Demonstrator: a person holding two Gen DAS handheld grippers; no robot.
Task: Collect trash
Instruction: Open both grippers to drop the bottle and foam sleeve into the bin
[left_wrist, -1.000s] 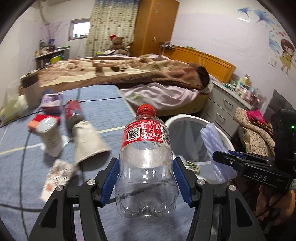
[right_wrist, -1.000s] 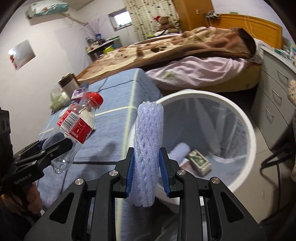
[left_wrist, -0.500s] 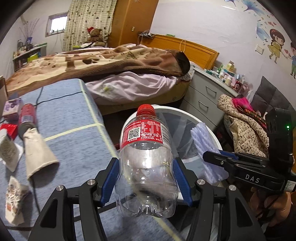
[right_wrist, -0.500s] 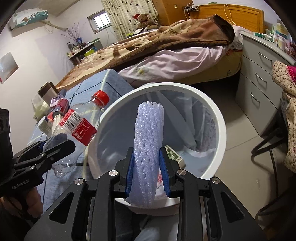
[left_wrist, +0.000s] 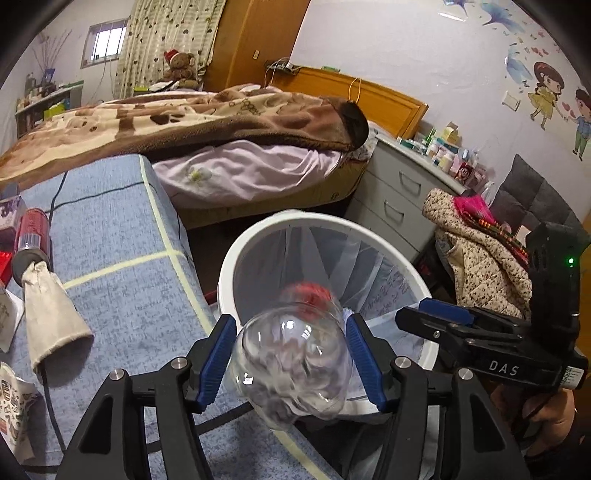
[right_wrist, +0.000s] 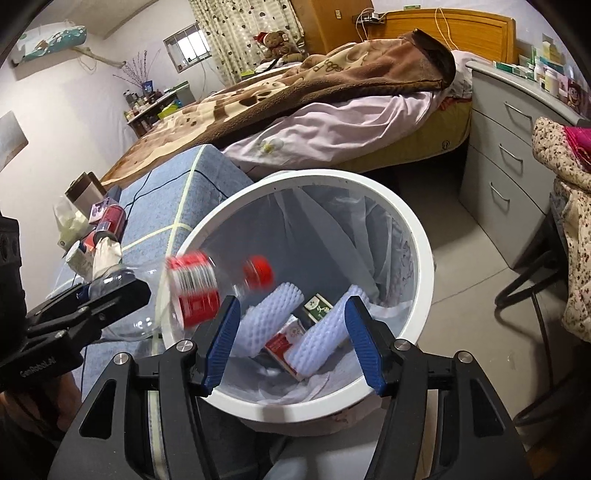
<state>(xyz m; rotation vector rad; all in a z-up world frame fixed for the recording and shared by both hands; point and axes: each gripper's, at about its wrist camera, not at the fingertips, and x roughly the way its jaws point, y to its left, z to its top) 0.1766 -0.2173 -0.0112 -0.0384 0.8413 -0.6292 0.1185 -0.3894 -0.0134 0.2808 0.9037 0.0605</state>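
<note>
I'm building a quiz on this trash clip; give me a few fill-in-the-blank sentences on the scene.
1. The bottle has a ____ cap.
2. The bin has a ____ rim.
3. The foam sleeves lie ____ the bin.
4. Nothing sits between the right gripper jaws, which are ____.
Missing: red; white; inside; open

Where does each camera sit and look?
Left wrist: on the left gripper, looking down over a blurred bottle toward the white bin; the right gripper and hand show at right.
Right wrist: on the right gripper, jaws just opened and empty, looking into the bin; the left gripper shows at left.
Both see bin, bottle, bed.
</note>
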